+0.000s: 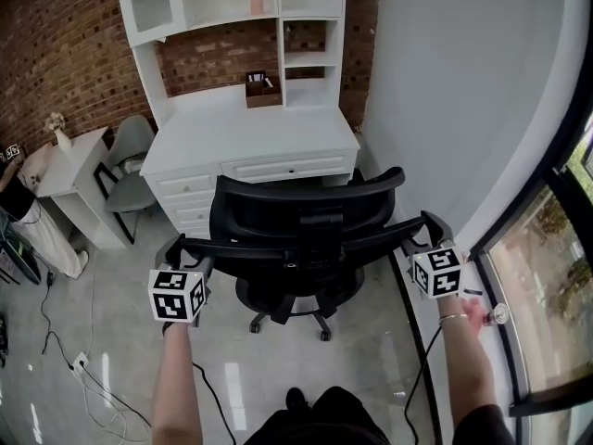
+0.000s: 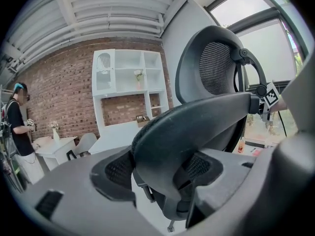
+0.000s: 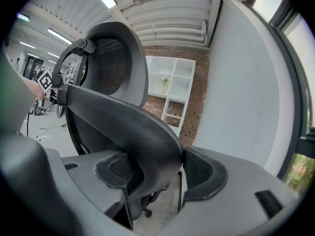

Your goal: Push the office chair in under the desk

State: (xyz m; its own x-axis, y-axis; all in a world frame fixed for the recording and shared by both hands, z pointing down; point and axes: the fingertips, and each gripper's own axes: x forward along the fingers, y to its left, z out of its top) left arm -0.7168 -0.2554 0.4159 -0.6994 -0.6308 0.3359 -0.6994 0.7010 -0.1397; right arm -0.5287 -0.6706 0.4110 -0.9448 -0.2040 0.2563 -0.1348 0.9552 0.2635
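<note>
A black mesh office chair (image 1: 306, 239) stands on the floor with its seat facing the white desk (image 1: 250, 137), its back towards me. Its front sits just before the desk's drawers. My left gripper (image 1: 188, 251) is shut on the left armrest's end, and in the left gripper view that armrest (image 2: 197, 122) fills the space between both pads of the gripper (image 2: 157, 168). My right gripper (image 1: 426, 236) is shut on the right armrest's end. That armrest (image 3: 123, 127) lies pressed between the right gripper's (image 3: 157, 168) pads.
A white wall (image 1: 445, 91) runs close along the chair's right, with a floor-level window (image 1: 547, 258) beyond. Left of the desk stand a grey chair (image 1: 130, 170) and a small white table (image 1: 69, 170). A person (image 1: 18, 202) stands far left. Cables (image 1: 83, 369) lie on the floor.
</note>
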